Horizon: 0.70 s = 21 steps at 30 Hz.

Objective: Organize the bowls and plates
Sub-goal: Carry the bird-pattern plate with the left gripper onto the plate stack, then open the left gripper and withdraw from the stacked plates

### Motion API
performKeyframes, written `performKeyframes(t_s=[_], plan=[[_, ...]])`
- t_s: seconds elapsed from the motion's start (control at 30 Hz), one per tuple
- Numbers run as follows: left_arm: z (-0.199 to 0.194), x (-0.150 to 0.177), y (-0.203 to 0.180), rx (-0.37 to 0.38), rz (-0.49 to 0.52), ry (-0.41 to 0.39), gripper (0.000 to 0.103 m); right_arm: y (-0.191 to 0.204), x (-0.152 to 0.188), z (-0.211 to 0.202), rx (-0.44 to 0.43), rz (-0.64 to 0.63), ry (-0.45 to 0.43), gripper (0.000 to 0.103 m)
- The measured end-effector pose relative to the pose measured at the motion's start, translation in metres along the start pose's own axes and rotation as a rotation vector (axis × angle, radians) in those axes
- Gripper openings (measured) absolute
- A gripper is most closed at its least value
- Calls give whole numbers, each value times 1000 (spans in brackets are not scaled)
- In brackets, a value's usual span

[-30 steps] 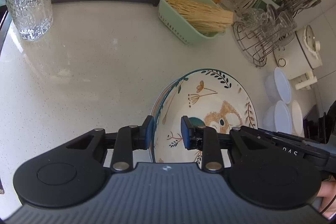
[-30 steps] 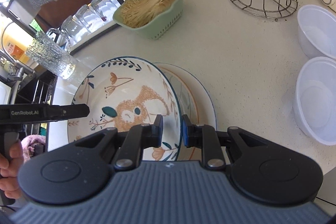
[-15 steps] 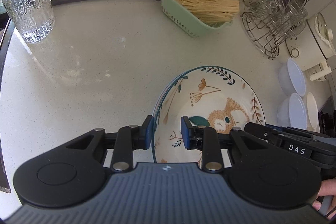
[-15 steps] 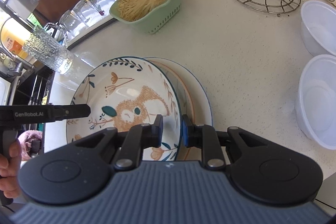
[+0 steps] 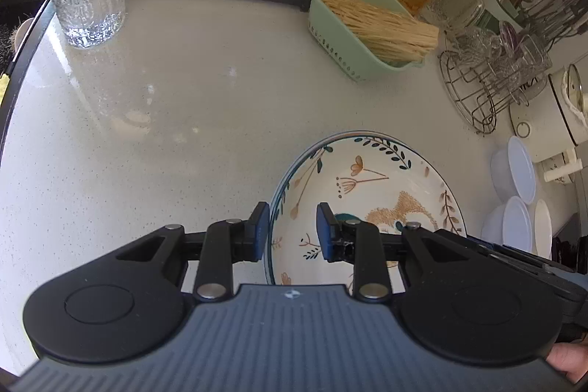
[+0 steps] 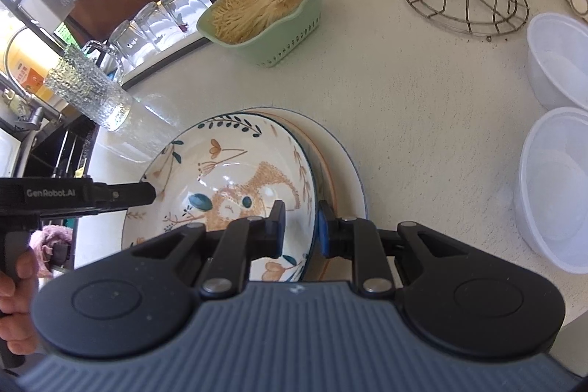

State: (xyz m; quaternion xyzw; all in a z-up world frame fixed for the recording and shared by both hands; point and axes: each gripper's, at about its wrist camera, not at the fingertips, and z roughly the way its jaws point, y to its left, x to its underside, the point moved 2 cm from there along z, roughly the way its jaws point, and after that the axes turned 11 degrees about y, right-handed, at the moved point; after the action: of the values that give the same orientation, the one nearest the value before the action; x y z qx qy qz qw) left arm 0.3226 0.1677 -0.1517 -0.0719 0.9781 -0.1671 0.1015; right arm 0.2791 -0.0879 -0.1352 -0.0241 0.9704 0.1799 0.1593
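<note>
Both grippers, left gripper (image 5: 290, 226) and right gripper (image 6: 301, 226), pinch opposite rims of the bowl (image 6: 235, 179) at lower centre, over a plate (image 6: 341, 171) on the bench (image 6: 422, 98), apparently mid-stacking; next, a level set-down.

Lower plate (image 6: 341, 171) mostly hidden beneath the painted bowl (image 6: 235, 179).

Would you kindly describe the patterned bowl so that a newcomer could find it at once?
On the pale speckled countertop, in front of the green basket of noodles, a deep bowl sits over a plainer plate. Unlike the plain white bowls nearby, it bears a brown animal and leafy sprigs.
</note>
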Motion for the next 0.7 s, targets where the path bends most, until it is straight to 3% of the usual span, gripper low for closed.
performKeyframes(t_s=[0.17,0.7], plan=[[-1,5,-6,-2,7,-11,32,6,-1,-6,55,-96,-39,22],[-21,10,-19,-51,-59,-110,32,-2,7,-13,59,-213,-99,21]])
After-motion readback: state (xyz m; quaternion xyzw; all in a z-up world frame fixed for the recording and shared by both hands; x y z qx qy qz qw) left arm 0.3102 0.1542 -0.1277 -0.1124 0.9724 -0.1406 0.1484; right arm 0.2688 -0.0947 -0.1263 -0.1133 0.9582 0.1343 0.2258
